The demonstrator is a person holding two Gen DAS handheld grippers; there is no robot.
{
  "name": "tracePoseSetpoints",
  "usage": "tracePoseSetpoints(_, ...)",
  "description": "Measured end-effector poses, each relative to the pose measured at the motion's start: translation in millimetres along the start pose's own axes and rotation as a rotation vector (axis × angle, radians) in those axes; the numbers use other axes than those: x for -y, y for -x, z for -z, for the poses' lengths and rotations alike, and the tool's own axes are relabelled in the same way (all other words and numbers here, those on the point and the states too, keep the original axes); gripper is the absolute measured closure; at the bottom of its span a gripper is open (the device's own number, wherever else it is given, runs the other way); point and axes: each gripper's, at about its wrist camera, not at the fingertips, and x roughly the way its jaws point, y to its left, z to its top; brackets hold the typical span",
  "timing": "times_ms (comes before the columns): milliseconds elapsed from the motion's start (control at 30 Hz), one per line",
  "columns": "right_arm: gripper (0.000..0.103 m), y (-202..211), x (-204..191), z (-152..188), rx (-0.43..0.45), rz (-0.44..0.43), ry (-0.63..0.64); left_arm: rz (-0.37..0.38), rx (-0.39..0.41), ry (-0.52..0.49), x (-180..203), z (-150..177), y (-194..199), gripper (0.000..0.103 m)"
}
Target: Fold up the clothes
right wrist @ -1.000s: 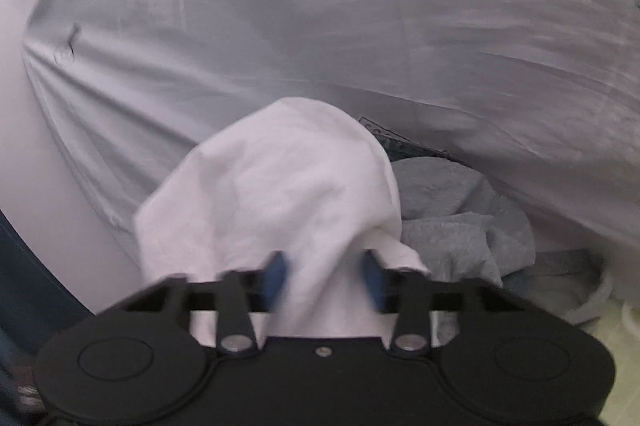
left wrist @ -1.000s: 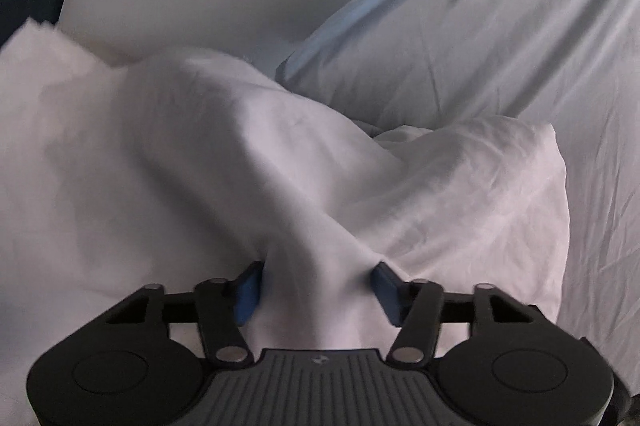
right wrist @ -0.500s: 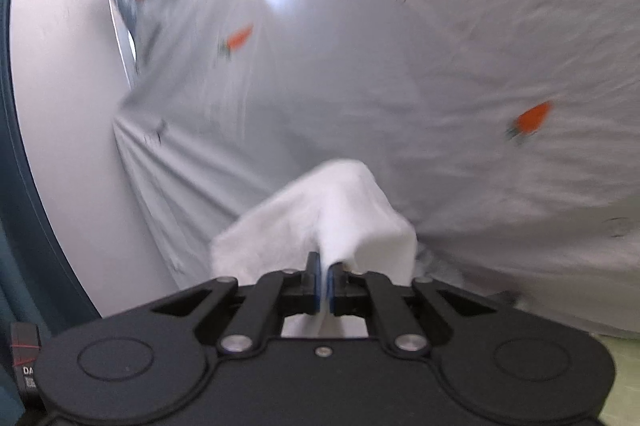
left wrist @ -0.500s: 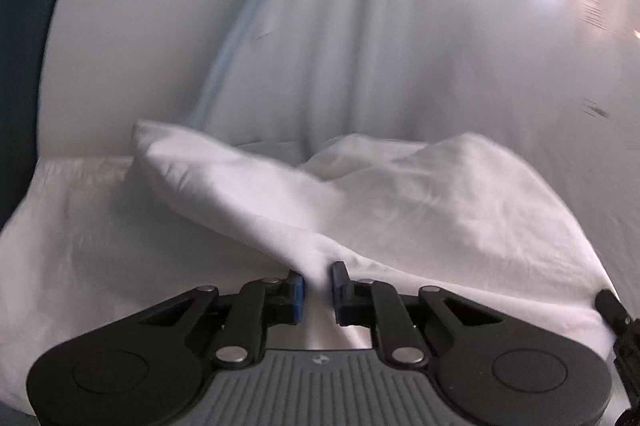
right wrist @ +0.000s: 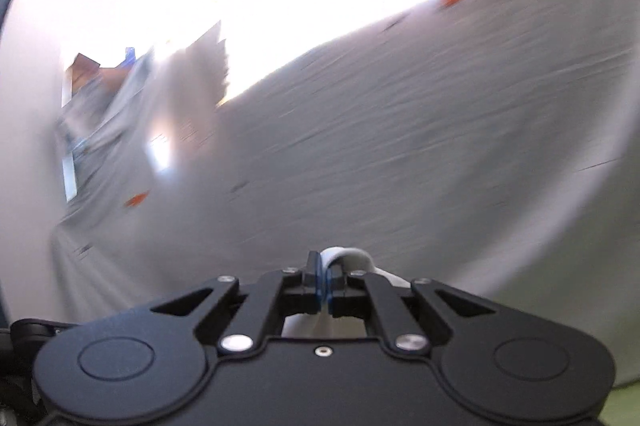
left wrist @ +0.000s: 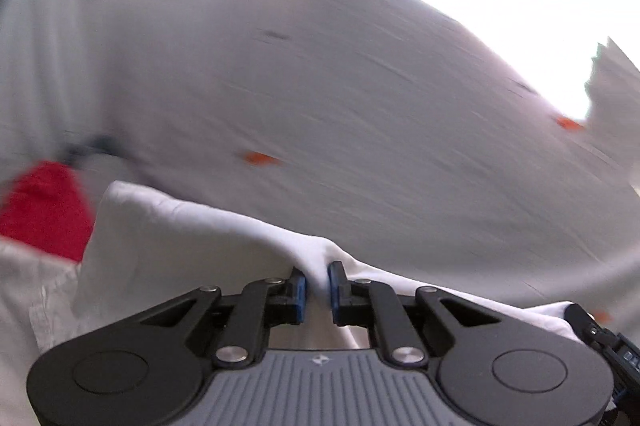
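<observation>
White garment is now pinched in both hand-held grippers and lifted clear of the bed sheet; a second ago both sets of jaws were wide open around humps of it, half a second ago they had closed. Left hand-held gripper: blue pads clamp a thick ridge of the cloth, a small gap between them filled by fabric, the rest draping off to the left and down under the housing. A red item shows at the left, partly hidden behind the garment, too blurred to name. Right hand-held gripper: pads nearly touching, gripping a thin fold, only a small loop of the garment poking above the tips. Both views are heavily motion-blurred and swung up toward bright light, so the lift looks under way. Judgement: grasp step done, garment hangs between the two grips; next comes spreading it flat on the bed before any fold.
</observation>
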Motion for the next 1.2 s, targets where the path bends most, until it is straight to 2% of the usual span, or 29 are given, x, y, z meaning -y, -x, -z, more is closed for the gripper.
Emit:
tracePoseSetpoints(67, 0.101, 38.3, 34.9, -13.7, 0.040, 0.093, -0.010, 0.080, -0.036, -0.019, 34.7, 18.5, -6.3, 0.091)
tracePoseSetpoints(167, 0.101, 89.5, 86.7, -25.7, 0.076, 0.227, -0.016, 0.188, -0.142, -0.053, 79.3, 63.9, -25.8, 0.089)
tracePoseSetpoints(200, 0.101, 104.9, 104.9, -25.7, 0.071, 0.282, -0.007, 0.215, -0.188, -0.068, 92.5, 82.0, -34.0, 0.086)
tracePoseSetpoints(267, 0.100, 124.6, 138.8, -17.0, -0.014, 0.411, 0.058, 0.218, -0.324, -0.112, 110.4, 124.2, -52.8, 0.081)
tracePoseSetpoints(333, 0.090, 133.3, 169.0, 1.2, -0.159, 0.546, 0.130, 0.172, -0.470, -0.124, 112.1, 165.4, -71.4, 0.078)
tracePoseSetpoints(367, 0.087, 134.5, 187.9, 17.0, -0.279, 0.612, 0.147, 0.149, -0.543, -0.130, 112.8, 186.0, -80.6, 0.077)
tracePoseSetpoints(400, 0.080, 138.4, 206.0, 34.6, -0.376, 0.656, 0.140, 0.098, -0.576, -0.140, 108.1, 200.8, -79.9, 0.076)
tracePoseSetpoints(433, 0.073, 144.6, 221.7, 51.4, -0.442, 0.686, 0.120, 0.046, -0.608, -0.150, 103.0, 215.3, -78.9, 0.075)
tracePoseSetpoints(533, 0.065, 176.9, 262.0, 97.7, -0.562, 0.715, -0.013, -0.110, -0.680, -0.155, 81.4, 250.9, -72.0, 0.066)
tracePoseSetpoints(667, 0.056, 211.5, 291.8, 132.2, -0.630, 0.743, -0.168, -0.361, -0.692, -0.054, 17.3, 252.8, -60.2, 0.056)
tracePoseSetpoints(800, 0.051, 241.0, 325.6, 143.7, -0.645, 0.791, -0.261, -0.568, -0.730, 0.012, -30.8, 267.4, -42.4, 0.056)
tracePoseSetpoints(900, 0.048, 243.8, 339.0, 146.5, -0.637, 0.804, -0.340, -0.569, -0.751, 0.138, -54.0, 270.7, -35.1, 0.054)
tracePoseSetpoints(1100, 0.042, 237.1, 340.6, 159.2, -0.663, 0.802, -0.405, -0.635, -0.789, 0.118, -60.9, 283.7, -41.4, 0.043)
tracePoseSetpoints(1200, 0.039, 231.0, 335.6, 167.6, -0.690, 0.807, -0.420, -0.629, -0.809, 0.111, -61.9, 284.8, -42.7, 0.035)
